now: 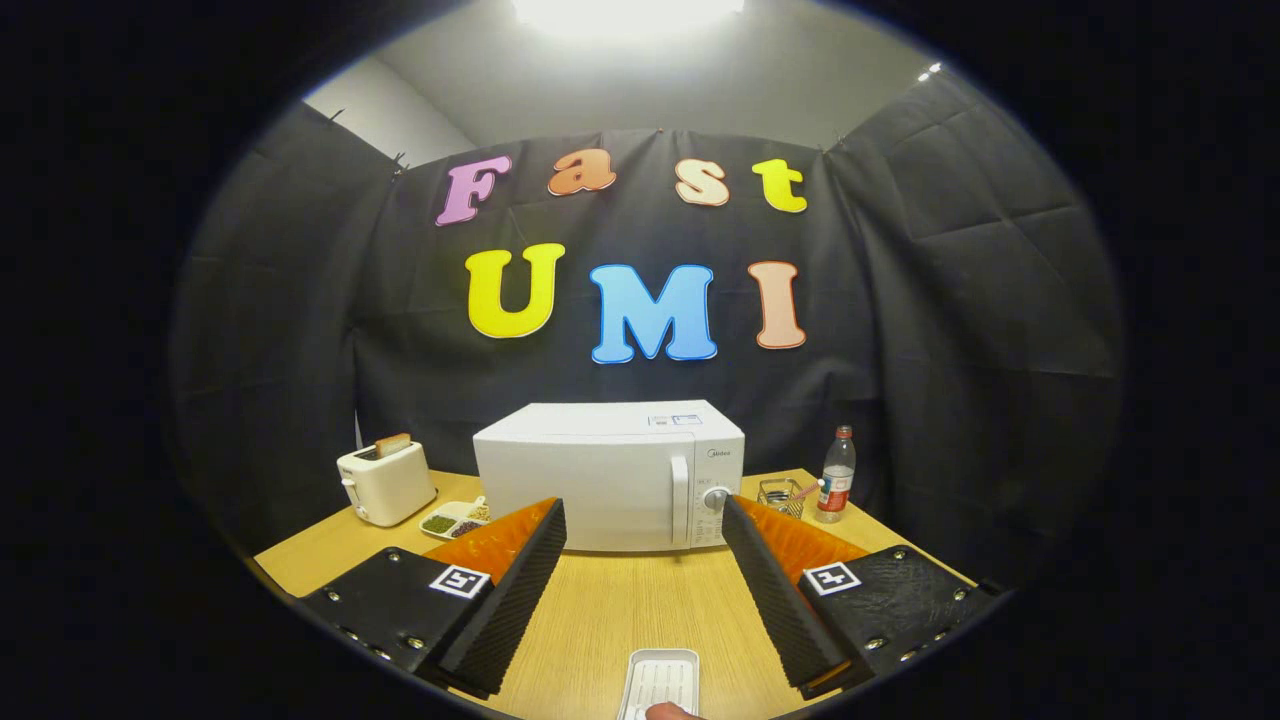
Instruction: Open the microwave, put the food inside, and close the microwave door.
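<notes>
Gripper [643, 520] spread wide, level above table [600, 610] — aimed at closed microwave [600, 480], tray [660, 682] below

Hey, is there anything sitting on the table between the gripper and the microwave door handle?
Nothing visible. The gripper is open, and bare wooden tabletop runs from its fingers to the closed white box-shaped microwave and its vertical handle. The white ridged tray lies nearer, between the fingers' bases.

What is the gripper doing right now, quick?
Gripper: open, holding nothing; the closed microwave sits beyond its fingers, the white tray lies between them.
</notes>
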The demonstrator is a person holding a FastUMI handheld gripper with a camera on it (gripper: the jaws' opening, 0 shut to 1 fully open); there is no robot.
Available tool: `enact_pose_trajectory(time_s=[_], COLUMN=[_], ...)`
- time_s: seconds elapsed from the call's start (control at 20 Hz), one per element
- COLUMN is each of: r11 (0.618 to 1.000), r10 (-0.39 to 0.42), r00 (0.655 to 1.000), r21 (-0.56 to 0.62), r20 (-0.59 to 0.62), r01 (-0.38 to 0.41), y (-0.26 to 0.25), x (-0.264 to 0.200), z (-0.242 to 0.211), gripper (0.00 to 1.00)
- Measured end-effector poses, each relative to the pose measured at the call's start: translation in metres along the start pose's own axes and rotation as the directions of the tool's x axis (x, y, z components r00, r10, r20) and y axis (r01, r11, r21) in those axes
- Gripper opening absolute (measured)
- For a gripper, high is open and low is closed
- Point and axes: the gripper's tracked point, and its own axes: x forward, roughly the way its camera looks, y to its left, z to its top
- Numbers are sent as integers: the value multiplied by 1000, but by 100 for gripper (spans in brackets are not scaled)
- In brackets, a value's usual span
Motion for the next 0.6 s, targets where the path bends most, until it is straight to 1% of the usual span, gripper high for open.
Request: enact_pose_trajectory(time_s=[0.3,0.6], r11=[1000,999], r10=[5,11], r00=[1000,1000], r21=[-17,-33], r20=[23,6], r01=[-5,-10], y=[4,7], x=[-1,0], z=[7,2], gripper=[98,98])
